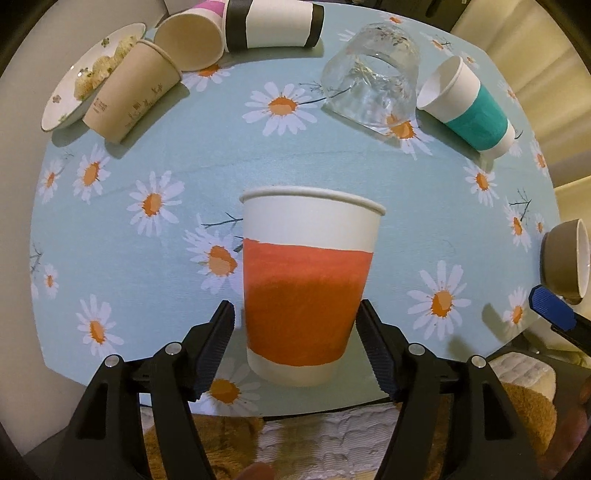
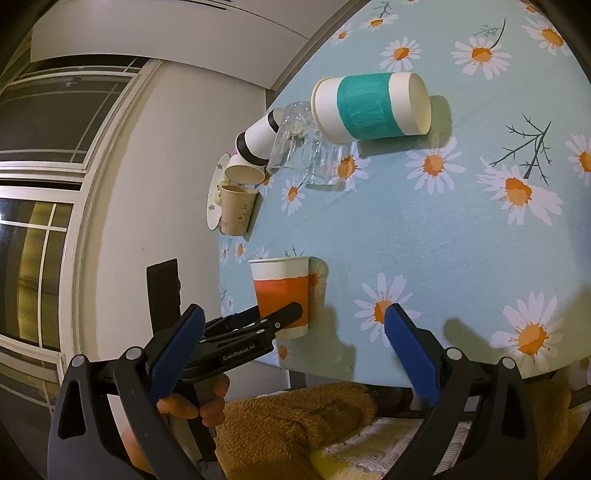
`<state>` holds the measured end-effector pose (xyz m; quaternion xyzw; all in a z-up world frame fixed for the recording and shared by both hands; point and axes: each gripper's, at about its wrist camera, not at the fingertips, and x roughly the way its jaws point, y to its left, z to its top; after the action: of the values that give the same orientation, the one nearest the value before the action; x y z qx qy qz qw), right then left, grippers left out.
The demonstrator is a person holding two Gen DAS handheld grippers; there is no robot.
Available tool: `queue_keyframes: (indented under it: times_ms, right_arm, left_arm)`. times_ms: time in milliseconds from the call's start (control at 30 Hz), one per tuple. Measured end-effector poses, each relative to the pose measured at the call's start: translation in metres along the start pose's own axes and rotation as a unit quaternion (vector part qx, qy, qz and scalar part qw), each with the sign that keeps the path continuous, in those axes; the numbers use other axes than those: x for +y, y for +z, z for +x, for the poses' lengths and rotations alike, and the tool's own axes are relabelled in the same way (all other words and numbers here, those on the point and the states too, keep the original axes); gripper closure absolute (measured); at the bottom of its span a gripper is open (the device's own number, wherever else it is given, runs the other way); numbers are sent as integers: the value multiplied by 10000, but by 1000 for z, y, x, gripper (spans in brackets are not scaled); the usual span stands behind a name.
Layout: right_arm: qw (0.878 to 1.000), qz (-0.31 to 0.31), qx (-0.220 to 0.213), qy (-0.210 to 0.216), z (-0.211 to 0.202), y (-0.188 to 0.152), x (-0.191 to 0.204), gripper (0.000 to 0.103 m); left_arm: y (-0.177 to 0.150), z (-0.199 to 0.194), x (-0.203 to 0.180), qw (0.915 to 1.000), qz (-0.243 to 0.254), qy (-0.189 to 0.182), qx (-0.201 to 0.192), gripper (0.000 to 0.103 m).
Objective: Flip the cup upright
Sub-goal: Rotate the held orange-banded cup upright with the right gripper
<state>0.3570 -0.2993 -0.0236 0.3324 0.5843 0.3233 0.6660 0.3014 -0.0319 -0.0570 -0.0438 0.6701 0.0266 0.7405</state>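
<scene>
Orange cup [image 1: 308, 288] stands upright, rim up, lower centre of frame on table [image 1: 369, 192], between parted fingers of left gripper [image 1: 295, 343]; right gripper [image 2: 295, 332] open, empty, farther off

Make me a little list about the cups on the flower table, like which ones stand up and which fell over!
standing up: orange cup, near the table's front edge
left gripper: open, one finger on each side of the orange cup, small gaps visible
right gripper: open, holding nothing
lying down: teal cup, clear glass, black-banded cup, brown cup
also there: flowered plate with food on it
table: light blue cloth with daisies
</scene>
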Motion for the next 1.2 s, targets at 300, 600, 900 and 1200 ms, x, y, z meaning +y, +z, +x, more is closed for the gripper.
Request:
queue_keyframes:
  times_ms: [300, 600, 900, 1200]
  right_arm:
    - [10000, -4, 23, -50, 3, 0, -1, 7]
    - [9997, -52, 143, -195, 15, -2, -2, 7]
    - [9984, -158, 308, -457, 33, -6, -2, 7]
    - [9935, -554, 520, -842, 62, -12, 13, 7]
  left_arm:
    - [4, -24, 6, 10000, 10, 28, -63, 37]
    - [3, -36, 24, 9998, -60, -86, -146, 37]
    - [-2, -45, 32, 9991, 91, -349, -242, 37]
    - [-24, -47, 63, 9976, -38, -613, -322, 36]
